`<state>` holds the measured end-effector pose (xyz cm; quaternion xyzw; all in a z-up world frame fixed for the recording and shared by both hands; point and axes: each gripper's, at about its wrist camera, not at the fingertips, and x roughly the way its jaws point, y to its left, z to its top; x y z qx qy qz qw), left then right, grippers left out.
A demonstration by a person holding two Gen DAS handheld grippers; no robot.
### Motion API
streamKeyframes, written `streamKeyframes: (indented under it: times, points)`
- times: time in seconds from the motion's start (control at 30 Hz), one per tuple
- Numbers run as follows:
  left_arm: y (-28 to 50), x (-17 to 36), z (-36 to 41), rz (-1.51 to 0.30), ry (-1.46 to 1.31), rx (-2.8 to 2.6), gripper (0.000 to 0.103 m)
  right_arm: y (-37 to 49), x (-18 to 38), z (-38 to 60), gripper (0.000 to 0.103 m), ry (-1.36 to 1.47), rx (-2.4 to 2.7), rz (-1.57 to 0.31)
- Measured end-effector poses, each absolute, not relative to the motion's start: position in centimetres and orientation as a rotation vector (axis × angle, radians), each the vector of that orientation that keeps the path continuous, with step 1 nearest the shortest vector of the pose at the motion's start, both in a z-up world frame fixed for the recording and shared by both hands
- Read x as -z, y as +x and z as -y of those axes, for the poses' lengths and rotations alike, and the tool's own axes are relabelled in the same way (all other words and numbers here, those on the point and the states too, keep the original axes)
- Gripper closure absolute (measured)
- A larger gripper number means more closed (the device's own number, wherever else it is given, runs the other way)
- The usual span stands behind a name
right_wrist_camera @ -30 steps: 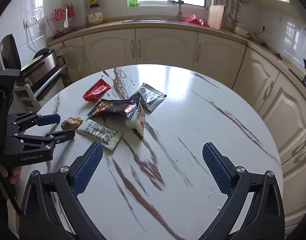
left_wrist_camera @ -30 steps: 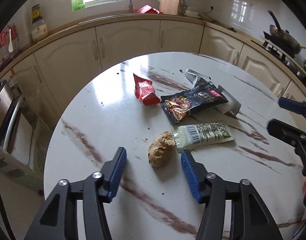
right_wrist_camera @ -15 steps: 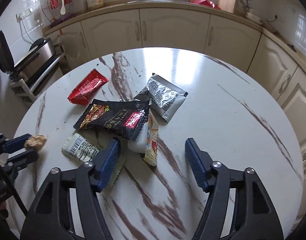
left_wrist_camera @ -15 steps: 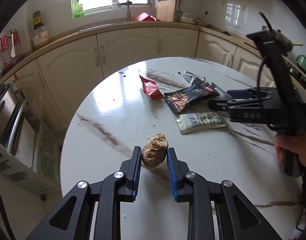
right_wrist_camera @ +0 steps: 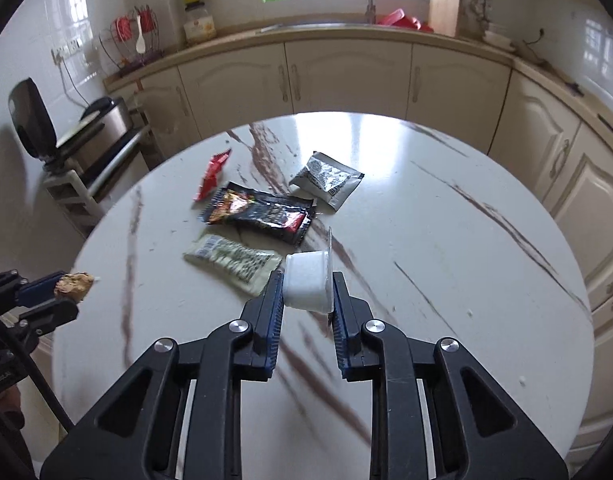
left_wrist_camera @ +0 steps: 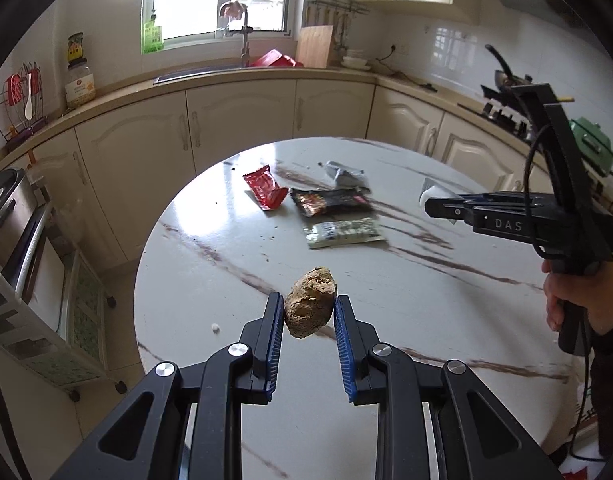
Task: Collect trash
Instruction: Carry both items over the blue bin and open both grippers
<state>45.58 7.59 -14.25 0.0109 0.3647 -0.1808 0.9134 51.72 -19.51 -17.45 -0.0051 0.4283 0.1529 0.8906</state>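
1. Left gripper [left_wrist_camera: 308, 312] pinches a brown lump [left_wrist_camera: 310, 302] between its blue ribbed pads, clear of the table [left_wrist_camera: 226, 280]; the lump is rough, crumbly and egg-shaped.
2. Right gripper [right_wrist_camera: 307, 294], its jaws closing, has a white plastic cup [right_wrist_camera: 306, 286] lying sideways between the pads, which touch its base and its rim; a thin flat rim or lid sticks out past the right pad.
3. From the left wrist, the right gripper [left_wrist_camera: 430, 206] shows side-on at the right, held in a hand [left_wrist_camera: 578, 300], with only a white scrap of the cup [left_wrist_camera: 434, 194] visible behind its tip.
4. From the right wrist, the left gripper [right_wrist_camera: 68, 288] shows at the left edge with the lump [right_wrist_camera: 73, 284] at its tips; its handle is cut off.
5. Left to right on the glossy, veined marble table lie a red wrapper [right_wrist_camera: 211, 174], a black wrapper [right_wrist_camera: 262, 212], a pale barcoded sachet [right_wrist_camera: 234, 258] and a silver sachet [right_wrist_camera: 326, 178]. All are flat and crinkled.
6. Both views blur the print on the packets too much to read.
7. Dark crumbs dot the table near the wrappers.
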Motion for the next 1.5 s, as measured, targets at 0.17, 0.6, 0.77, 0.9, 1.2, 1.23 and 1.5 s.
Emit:
streamKeyframes:
  times: [0.17, 0.6, 0.77, 0.9, 1.2, 1.23, 1.5]
  points:
    - [40.5, 12.9, -9.8, -0.702, -0.018, 0.385, 0.082, 46.7, 14.0, 17.5, 0.082, 0.023, -0.406, -0.816]
    - [28.8, 15.3, -23.2, -0.704, -0.120, 0.216, 0.082, 37.3, 13.0, -0.2, 0.082, 0.081, -0.827, -0.796]
    - [26.2, 18.5, -28.5, -0.767, -0.164, 0.111, 0.082, 36.4, 16.5, -7.4, 0.082, 0.074, -0.917, -0.864]
    - [26.0, 21.2, -30.7, -0.829, -0.205, 0.059, 0.082, 36.8, 19.9, -11.9, 0.082, 0.013, -0.915, -0.910]
    - [30.5, 27.6, -33.0, -0.982, -0.283, 0.039, 0.082, 40.2, 26.8, -15.6, 0.082, -0.074, -0.851, -1.008]
    - [31.1, 27.9, -33.0, -0.991, -0.284, 0.040, 0.082, 40.7, 27.3, -15.7, 0.082, -0.079, -0.842, -1.014]
    - [36.0, 29.2, -33.2, -1.040, -0.278, 0.008, 0.074, 43.9, 30.7, -16.9, 0.082, -0.071, -0.820, -1.061]
